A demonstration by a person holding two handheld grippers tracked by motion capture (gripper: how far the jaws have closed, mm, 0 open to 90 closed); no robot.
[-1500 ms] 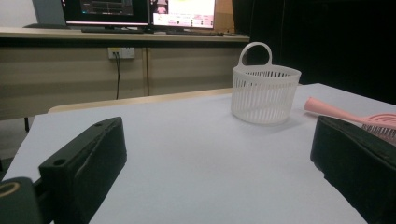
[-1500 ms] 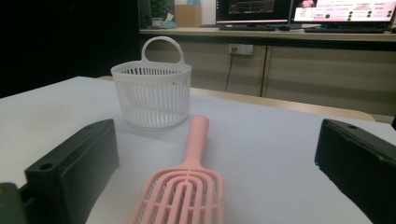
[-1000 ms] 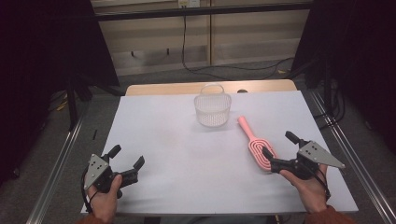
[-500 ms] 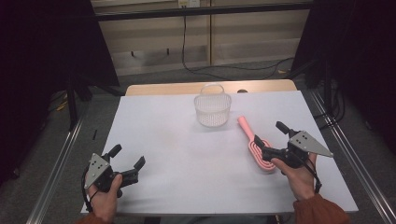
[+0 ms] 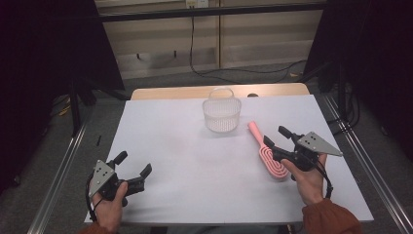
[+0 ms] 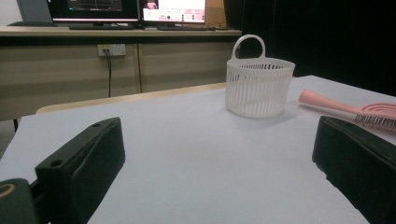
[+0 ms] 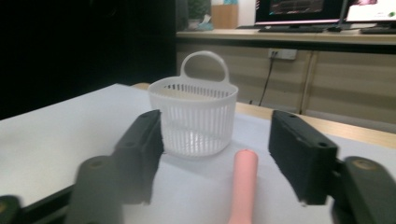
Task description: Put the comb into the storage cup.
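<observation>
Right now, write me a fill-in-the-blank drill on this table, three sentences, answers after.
1. The hairbrush lying on the table is ____ in colour.
2. The white basket stands ____ on the white table, handle loop at the top.
3. The brush's handle lies between the jaws of the ____ gripper, which have just been closing but do not press on it yet.

Missing words: pink; upright; right

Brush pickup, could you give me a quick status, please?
Right gripper closing around brush, pads not yet touching. Left gripper open, idle. Basket beyond, nothing in the way.
</observation>
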